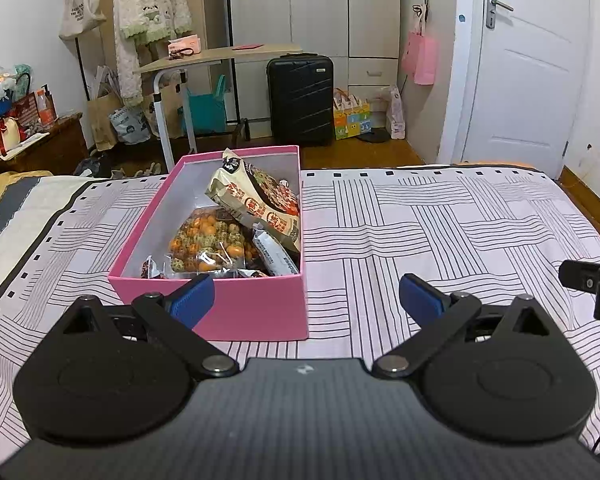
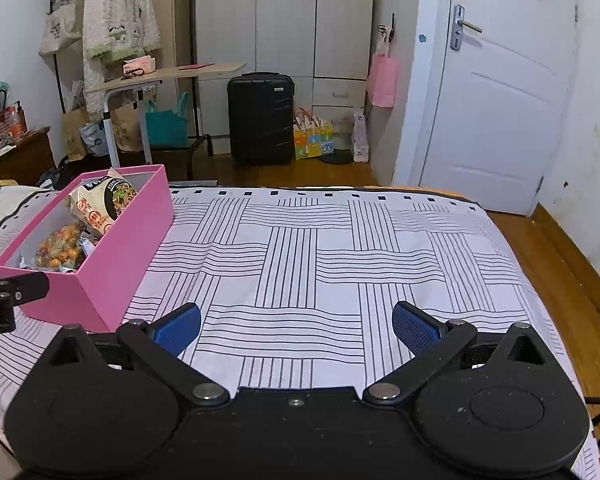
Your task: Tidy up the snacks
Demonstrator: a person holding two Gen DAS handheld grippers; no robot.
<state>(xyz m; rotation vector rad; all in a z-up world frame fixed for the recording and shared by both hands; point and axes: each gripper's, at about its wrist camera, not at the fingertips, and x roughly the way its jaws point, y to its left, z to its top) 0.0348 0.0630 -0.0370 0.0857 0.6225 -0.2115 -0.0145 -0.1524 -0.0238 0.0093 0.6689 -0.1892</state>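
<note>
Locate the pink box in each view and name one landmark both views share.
Left wrist: the pink box sits left of centre on the bed, just beyond the left gripper.
Right wrist: it lies at the left edge, left of the right gripper.
Shared landmark: the black suitcase by the wardrobe.

Low bedside views — shared pink box

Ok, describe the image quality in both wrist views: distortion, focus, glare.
Left wrist view: fisheye bends the bedspread edge, and the pink box stays sharp. Right wrist view: dark corner vignetting, a bowed door, no strong glare, dust specks on the right gripper.
</note>
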